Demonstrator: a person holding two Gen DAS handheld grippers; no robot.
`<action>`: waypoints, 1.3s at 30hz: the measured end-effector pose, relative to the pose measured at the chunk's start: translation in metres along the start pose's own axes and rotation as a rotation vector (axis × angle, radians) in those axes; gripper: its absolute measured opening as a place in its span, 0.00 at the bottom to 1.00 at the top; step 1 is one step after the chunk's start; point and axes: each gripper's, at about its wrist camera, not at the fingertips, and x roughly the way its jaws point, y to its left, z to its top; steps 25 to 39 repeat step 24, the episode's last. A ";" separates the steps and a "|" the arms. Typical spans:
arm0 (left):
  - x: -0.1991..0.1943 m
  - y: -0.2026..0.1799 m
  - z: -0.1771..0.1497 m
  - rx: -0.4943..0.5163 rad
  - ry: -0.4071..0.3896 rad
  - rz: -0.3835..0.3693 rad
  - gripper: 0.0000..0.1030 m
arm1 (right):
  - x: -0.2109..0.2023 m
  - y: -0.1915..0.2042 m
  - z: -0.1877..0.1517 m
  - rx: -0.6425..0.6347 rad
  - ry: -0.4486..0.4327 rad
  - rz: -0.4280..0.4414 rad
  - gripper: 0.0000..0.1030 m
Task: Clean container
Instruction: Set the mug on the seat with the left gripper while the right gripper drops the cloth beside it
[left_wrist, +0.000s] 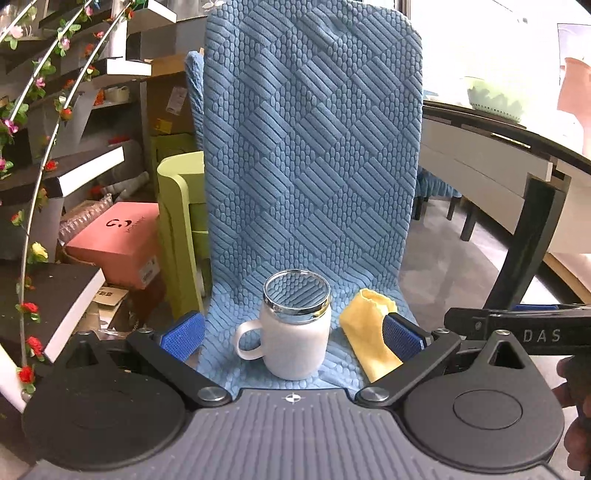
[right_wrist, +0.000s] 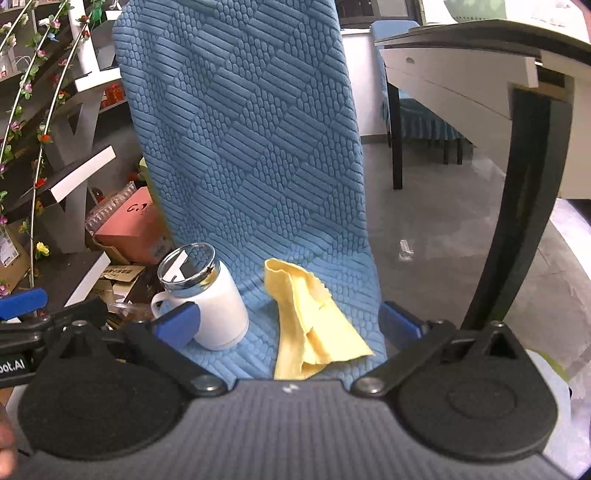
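on the blue quilted chair seat (left_wrist: 280, 236) a white mug (left_wrist: 295, 341) with a shiny mirrored lid (left_wrist: 296, 290) is standing upright, handle pointing to the left, and a crumpled yellow cloth (right_wrist: 310, 317) is lying just beside it on the right. the left gripper (left_wrist: 291, 332) is hovering in front of the mug with its blue pads (left_wrist: 183, 334) spread wide and gripping nothing, lined up as if to steady the mug. the right gripper (right_wrist: 288, 326) is facing the cloth, fingers likewise released and empty, probably so it can pick up the cloth for wiping. neither tool is touching anything, so the cleaning is looking not yet begun.
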 end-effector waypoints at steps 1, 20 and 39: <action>-0.001 0.000 0.000 0.000 0.002 -0.001 1.00 | -0.002 0.000 0.000 0.004 -0.003 -0.001 1.00; 0.001 0.002 0.002 0.004 0.028 0.022 1.00 | -0.017 0.000 -0.002 0.012 -0.014 -0.001 1.00; 0.000 0.005 0.003 0.007 0.034 0.033 1.00 | -0.017 0.003 -0.003 0.002 -0.006 -0.003 1.00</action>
